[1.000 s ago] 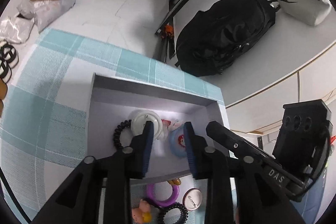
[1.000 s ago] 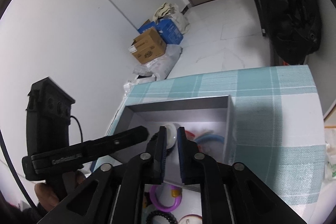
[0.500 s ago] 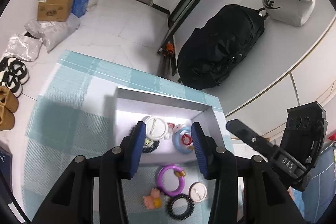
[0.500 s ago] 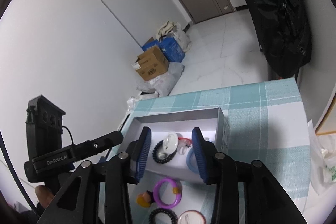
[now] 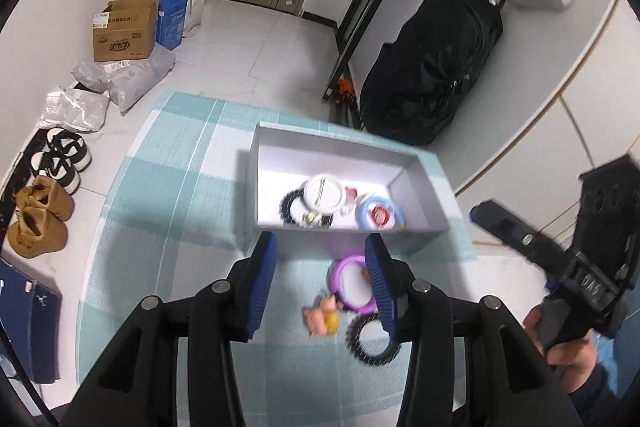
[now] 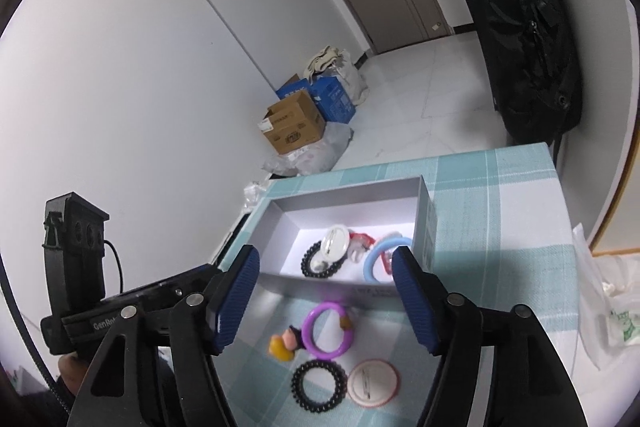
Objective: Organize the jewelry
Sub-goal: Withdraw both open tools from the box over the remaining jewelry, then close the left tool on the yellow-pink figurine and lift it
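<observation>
A grey open box (image 6: 344,193) sits on the teal checked cloth (image 6: 480,211). Inside it lie a white round badge (image 6: 334,237), a black coil hair tie (image 6: 320,265), a blue ring (image 6: 378,259) and a small red piece (image 6: 362,239). In front of the box lie a purple ring (image 6: 328,331), a little doll charm (image 6: 284,343), another black coil tie (image 6: 319,389) and a second white badge (image 6: 373,383). My right gripper (image 6: 326,253) hovers above the box's near wall, its jaws opening and empty. My left gripper (image 5: 320,239) is open over the purple ring (image 5: 352,283), holding nothing.
A hand (image 5: 560,339) holds the other gripper at the right of the left wrist view. A plastic bag (image 6: 616,311) lies off the cloth's right edge. On the floor beyond are cardboard boxes (image 5: 124,31), shoes (image 5: 44,215) and a black bag (image 5: 436,67).
Both grippers have drawn back out of the box and risen a little. The right jaws went from shut to wide open; the left jaws spread somewhat. The loose items in front came into view.
</observation>
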Demonstrator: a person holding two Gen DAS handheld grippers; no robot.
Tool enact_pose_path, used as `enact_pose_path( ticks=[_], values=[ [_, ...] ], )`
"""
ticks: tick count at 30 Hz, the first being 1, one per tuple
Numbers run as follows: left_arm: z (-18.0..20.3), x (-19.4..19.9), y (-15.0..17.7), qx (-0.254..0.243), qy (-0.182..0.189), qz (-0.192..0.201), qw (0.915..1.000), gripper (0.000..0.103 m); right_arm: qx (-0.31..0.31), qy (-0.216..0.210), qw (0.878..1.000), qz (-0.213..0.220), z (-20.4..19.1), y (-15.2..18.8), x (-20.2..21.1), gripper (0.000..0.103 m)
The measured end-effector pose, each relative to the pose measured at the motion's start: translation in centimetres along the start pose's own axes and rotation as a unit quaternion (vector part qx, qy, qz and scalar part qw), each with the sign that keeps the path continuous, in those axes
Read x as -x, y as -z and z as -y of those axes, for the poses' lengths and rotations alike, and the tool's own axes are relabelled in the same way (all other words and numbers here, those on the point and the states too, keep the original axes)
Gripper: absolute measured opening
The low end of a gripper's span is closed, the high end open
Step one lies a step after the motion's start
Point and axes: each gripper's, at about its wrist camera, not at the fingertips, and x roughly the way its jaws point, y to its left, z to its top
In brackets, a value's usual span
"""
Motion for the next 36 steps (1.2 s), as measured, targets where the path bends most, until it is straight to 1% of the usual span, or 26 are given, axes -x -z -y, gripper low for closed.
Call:
enact_pose_path(
  ticks=[3, 4, 5, 6, 10, 17, 20, 26, 29, 31, 36],
  values=[
    [-0.1, -0.2, 1.0, -0.005, -0.006, -0.016, 0.9998, 0.042, 0.004, 0.005, 1.000, 0.000, -0.1, 0.5, 0.5, 0.073],
    [-0.1, -0.4, 1.4, -0.005, -0.007, -0.024, 0.9997, 0.047, 0.004, 0.006, 1.000, 0.000, -0.1, 0.6, 0.7, 0.074],
    [0.0, -0.5, 1.8, -0.007, -0.006, -0.031, 0.9995, 0.054, 0.004, 0.007, 1.000, -0.001, 0.0, 0.8, 0.8, 0.076],
    [0.1, -0.7, 2.1, -0.010, -0.006, -0.038, 0.9992, 0.056, 0.002, 0.010, 1.000, -0.002, 0.0, 1.1, 1.0, 0.077],
    [0.6, -1.6, 3.1, -0.031, -0.024, -0.057, 0.9976, 0.056, -0.005, 0.014, 1.000, -0.005, 0.1, 2.1, 1.6, 0.079],
    [0.1, -2.8, 4.0, -0.029, -0.044, -0.082, 0.9952, 0.056, -0.005, 0.029, 0.999, -0.022, 0.2, 3.7, 1.8, 0.081],
    [0.2, -3.1, 4.2, -0.037, -0.055, -0.087, 0.9941, 0.057, -0.007, 0.034, 0.999, -0.031, 0.3, 4.3, 1.7, 0.082],
    [0.8, -3.5, 4.7, -0.052, -0.059, -0.093, 0.9926, 0.057, -0.015, 0.041, 0.998, -0.047, 0.4, 5.4, 1.4, 0.082],
    [1.1, -3.8, 4.8, -0.061, -0.068, -0.096, 0.9911, 0.057, -0.011, 0.047, 0.998, -0.052, 0.4, 5.7, 1.4, 0.082],
    [1.1, -4.1, 4.9, -0.063, -0.074, -0.099, 0.9904, 0.057, -0.014, 0.049, 0.997, -0.056, 0.5, 5.9, 1.3, 0.082],
    [1.0, -4.1, 4.8, -0.057, -0.072, -0.096, 0.9912, 0.057, -0.020, 0.054, 0.996, -0.067, 0.8, 6.4, 1.2, 0.082]
  ],
)
